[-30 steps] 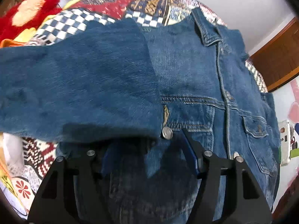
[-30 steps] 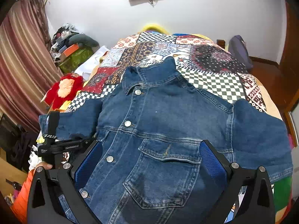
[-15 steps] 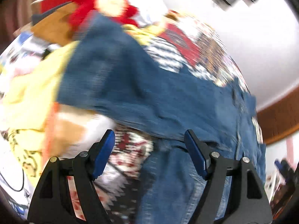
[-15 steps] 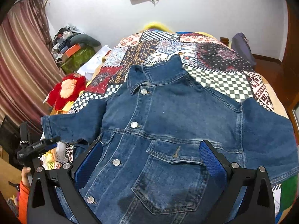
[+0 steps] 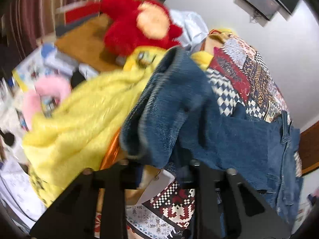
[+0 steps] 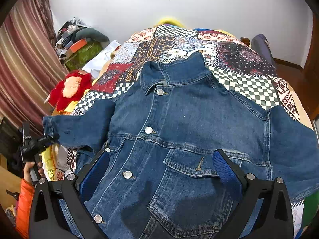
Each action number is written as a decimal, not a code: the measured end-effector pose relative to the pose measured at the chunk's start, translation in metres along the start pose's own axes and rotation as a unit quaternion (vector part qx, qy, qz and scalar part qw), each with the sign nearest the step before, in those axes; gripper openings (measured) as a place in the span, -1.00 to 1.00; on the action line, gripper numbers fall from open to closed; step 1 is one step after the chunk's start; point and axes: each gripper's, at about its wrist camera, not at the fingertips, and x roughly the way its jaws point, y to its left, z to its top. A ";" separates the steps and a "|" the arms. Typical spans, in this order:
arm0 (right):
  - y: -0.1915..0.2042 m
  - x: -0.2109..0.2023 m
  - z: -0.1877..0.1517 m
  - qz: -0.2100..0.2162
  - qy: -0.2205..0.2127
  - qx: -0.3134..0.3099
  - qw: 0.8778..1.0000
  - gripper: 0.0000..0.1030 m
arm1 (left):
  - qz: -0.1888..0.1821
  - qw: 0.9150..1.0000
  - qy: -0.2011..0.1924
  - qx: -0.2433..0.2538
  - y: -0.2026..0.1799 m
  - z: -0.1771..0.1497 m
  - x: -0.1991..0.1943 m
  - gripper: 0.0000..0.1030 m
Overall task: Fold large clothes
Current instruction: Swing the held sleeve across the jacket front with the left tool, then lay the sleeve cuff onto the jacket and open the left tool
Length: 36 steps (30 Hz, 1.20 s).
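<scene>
A blue denim jacket [image 6: 189, 135] lies front up on a bed, spread over a patchwork quilt [image 6: 199, 45], collar toward the far wall and buttons done up along the placket. Its left sleeve [image 6: 77, 129] reaches out past the bed's left edge, and its cuff end meets the left gripper [image 6: 49, 138], which a hand [image 6: 32, 169] in an orange sleeve holds from below. That gripper's jaws have just been closing; in the left wrist view the sleeve's folded end [image 5: 159, 123] bunches over the nearly closed fingers, so it is clenched on the cuff, though blur hides the exact contact. The right gripper [image 6: 159, 171] hovers over the jacket's lower front near the chest pocket [image 6: 189, 165], its blue-padded fingers [image 6: 225, 171] spread wide and holding nothing. Left of the bed sit a red plush toy [image 6: 69, 87] and a yellow fleece blanket [image 5: 79, 123]. A striped curtain [image 6: 22, 63] hangs on the far left.
</scene>
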 end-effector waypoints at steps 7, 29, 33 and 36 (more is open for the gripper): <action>-0.001 0.001 0.001 -0.006 0.000 -0.015 1.000 1.00 | -0.037 0.990 -0.077 0.108 -0.074 0.011 -0.059 -0.71; -0.101 -0.063 -0.008 -0.030 -0.053 0.059 0.996 1.00 | -0.271 0.888 -0.019 0.372 -0.412 -0.084 -0.089 -0.72; -0.122 -0.073 -0.016 -0.031 -0.054 0.077 0.995 1.00 | -0.266 0.873 0.049 0.406 -0.440 -0.130 -0.064 -0.71; -0.133 -0.077 -0.021 -0.036 -0.053 0.089 0.994 1.00 | -0.258 0.862 0.091 0.426 -0.447 -0.157 -0.051 -0.69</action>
